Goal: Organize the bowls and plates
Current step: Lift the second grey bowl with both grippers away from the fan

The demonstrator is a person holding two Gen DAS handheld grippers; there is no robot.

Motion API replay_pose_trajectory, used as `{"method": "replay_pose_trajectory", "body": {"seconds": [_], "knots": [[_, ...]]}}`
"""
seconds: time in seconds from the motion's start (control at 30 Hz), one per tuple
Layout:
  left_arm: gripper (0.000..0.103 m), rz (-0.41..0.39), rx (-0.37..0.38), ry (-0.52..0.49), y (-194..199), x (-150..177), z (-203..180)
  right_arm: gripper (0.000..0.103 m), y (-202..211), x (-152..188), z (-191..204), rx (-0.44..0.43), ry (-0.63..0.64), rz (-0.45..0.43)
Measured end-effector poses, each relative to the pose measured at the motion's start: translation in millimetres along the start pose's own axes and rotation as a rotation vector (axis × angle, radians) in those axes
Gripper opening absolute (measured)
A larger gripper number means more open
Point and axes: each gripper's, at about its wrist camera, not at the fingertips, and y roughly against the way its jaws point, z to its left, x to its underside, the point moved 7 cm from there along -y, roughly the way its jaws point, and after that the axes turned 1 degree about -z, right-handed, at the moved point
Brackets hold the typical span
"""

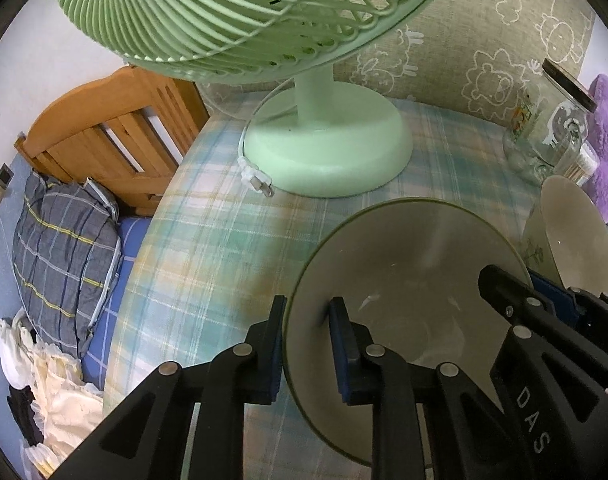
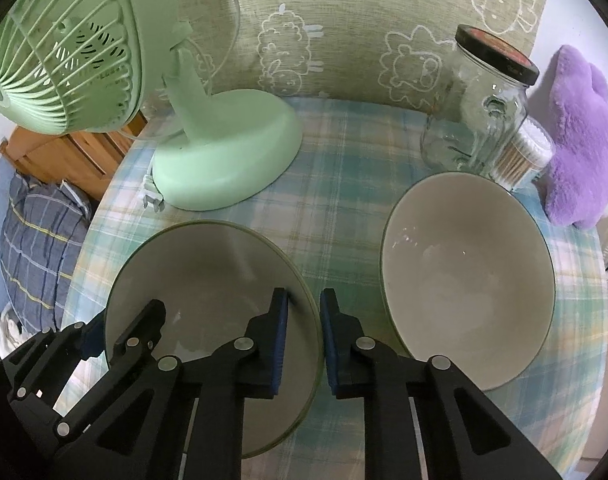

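Two pale bowls with green rims sit on the plaid tablecloth. The left bowl [image 1: 408, 280] [image 2: 208, 280] has a gripper on each side of its rim. My left gripper [image 1: 308, 340] straddles its left rim, one finger outside and one inside, with a gap to the rim. My right gripper [image 2: 304, 336] straddles its right rim the same way, jaws a little apart. The left gripper also shows in the right wrist view [image 2: 104, 336]. The right bowl [image 2: 468, 280] [image 1: 576, 232] stands free to the right.
A green desk fan [image 1: 328, 144] [image 2: 220, 148] stands behind the bowls, its plug [image 1: 258, 184] on the cloth. A glass jar [image 2: 480, 108], a cotton-swab box [image 2: 524, 160] and a purple plush [image 2: 580, 136] stand at the back right. The table edge drops to a bed on the left.
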Motion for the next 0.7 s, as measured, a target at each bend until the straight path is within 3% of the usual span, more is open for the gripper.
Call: {"method": "replay_pose_trajectory", "body": {"seconds": [0.7], "knots": [[0.018, 0.056, 0.024, -0.044, 33, 66, -11, 0.020, 35, 70, -7, 0.027, -0.010, 0.065]]}}
